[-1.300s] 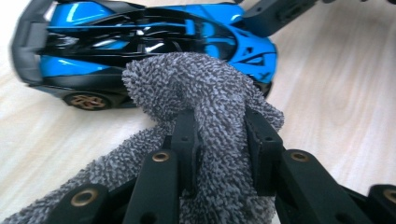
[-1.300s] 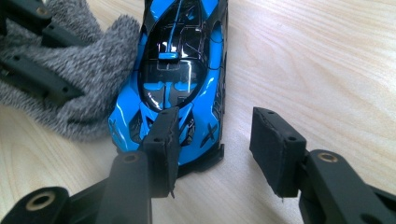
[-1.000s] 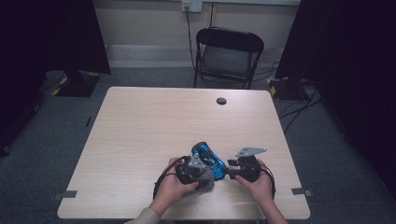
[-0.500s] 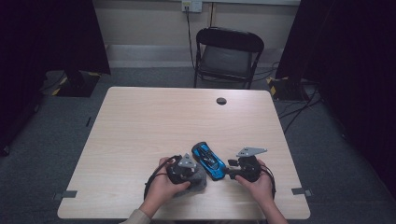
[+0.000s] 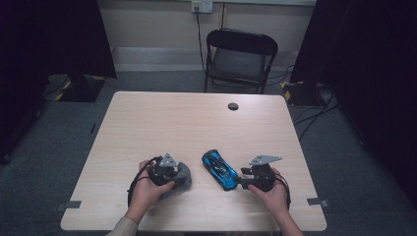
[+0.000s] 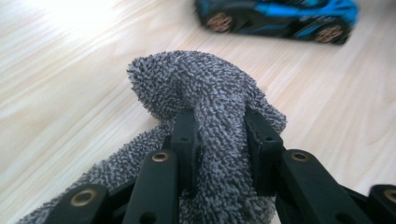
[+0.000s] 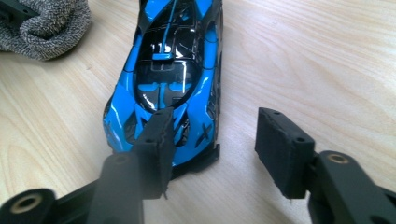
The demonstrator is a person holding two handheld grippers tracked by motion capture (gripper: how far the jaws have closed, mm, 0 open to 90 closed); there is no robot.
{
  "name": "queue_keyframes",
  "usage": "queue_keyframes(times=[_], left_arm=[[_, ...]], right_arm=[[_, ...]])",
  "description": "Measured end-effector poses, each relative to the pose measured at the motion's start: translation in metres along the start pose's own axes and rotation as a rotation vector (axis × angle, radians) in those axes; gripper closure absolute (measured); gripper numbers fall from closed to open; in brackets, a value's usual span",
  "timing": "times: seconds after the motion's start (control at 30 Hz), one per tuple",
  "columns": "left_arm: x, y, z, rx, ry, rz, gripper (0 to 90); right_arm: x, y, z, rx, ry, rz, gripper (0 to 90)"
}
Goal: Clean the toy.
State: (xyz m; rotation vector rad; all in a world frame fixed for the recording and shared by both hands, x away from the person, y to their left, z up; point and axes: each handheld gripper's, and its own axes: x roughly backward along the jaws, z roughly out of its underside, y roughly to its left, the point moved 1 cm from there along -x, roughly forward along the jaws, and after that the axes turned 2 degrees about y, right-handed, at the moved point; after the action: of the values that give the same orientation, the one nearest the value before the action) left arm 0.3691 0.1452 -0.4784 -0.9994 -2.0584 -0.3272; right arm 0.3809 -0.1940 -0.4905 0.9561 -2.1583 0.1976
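left tool (image 5: 183, 175) is clamped on a grey fuzzy cloth (image 5: 181, 177), low on the bench (image 5: 162, 123) at the person's left side. in the left gripper view both black pads (image 6: 186, 140) press into a bunched fold of the cloth (image 6: 210, 121), which humps up ahead of the jaws and trails back under them onto the wood. the left hand (image 5: 147, 189) wraps the tool body, with its cable looping at the hand's left and the grey three-cornered plate on top.

blue and black toy car (image 5: 220, 169) sits on the bench between the two tools, angled, one end toward the far side and the other toward the right tool. cloth and car are apart, with bare wood between them. in the left gripper view the car (image 6: 280, 18) lies side-on beyond the cloth, blurred.

right tool (image 5: 240, 180) is parted and grips nothing. its jaws have just been opening. in the right gripper view the left jaw overlaps the near end of the car (image 7: 173, 79); cannot tell if it touches. the right jaw stands over bare wood, clear of the car's side. only part of the car's end sits in the gap. the right hand (image 5: 269, 191) holds the tool near the bench's right front.

the cloth (image 7: 44, 25) shows at the top left corner of the right gripper view, just beside the car's far end.

black chair (image 5: 241, 56) stands beyond the far edge of the bench. small dark round spot (image 5: 233, 106) on the bench top near the far edge.
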Motion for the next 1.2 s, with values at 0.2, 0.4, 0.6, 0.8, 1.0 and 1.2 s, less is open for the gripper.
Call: queue_keyframes(times=[0.2, 0.4, 0.6, 0.8, 1.0, 1.2], left_arm=[[0.0, 0.003, 0.003, -0.007, -0.024, -0.012, 66.2], [0.003, 0.004, 0.004, -0.032, -0.045, -0.037, 40.4], [0.015, 0.008, 0.007, -0.061, -0.029, -0.073, 26.5], [0.017, 0.003, 0.016, -0.056, -0.025, -0.058, 26.4], [0.013, 0.001, 0.02, -0.058, -0.021, -0.05, 26.4], [0.013, 0.0, 0.021, -0.064, -0.016, -0.044, 26.2]], right_arm=[[0.0, -0.002, 0.0, -0.009, 0.014, 0.011, 39.5], [0.005, -0.001, -0.004, 0.003, 0.023, 0.034, 30.0], [0.007, 0.008, -0.014, 0.021, 0.004, 0.037, 24.4], [-0.009, 0.024, -0.028, 0.053, 0.03, 0.028, 17.8], [-0.026, 0.036, -0.046, 0.092, 0.063, 0.029, 15.7], [-0.047, 0.038, -0.059, 0.086, 0.09, 0.065, 14.3]])
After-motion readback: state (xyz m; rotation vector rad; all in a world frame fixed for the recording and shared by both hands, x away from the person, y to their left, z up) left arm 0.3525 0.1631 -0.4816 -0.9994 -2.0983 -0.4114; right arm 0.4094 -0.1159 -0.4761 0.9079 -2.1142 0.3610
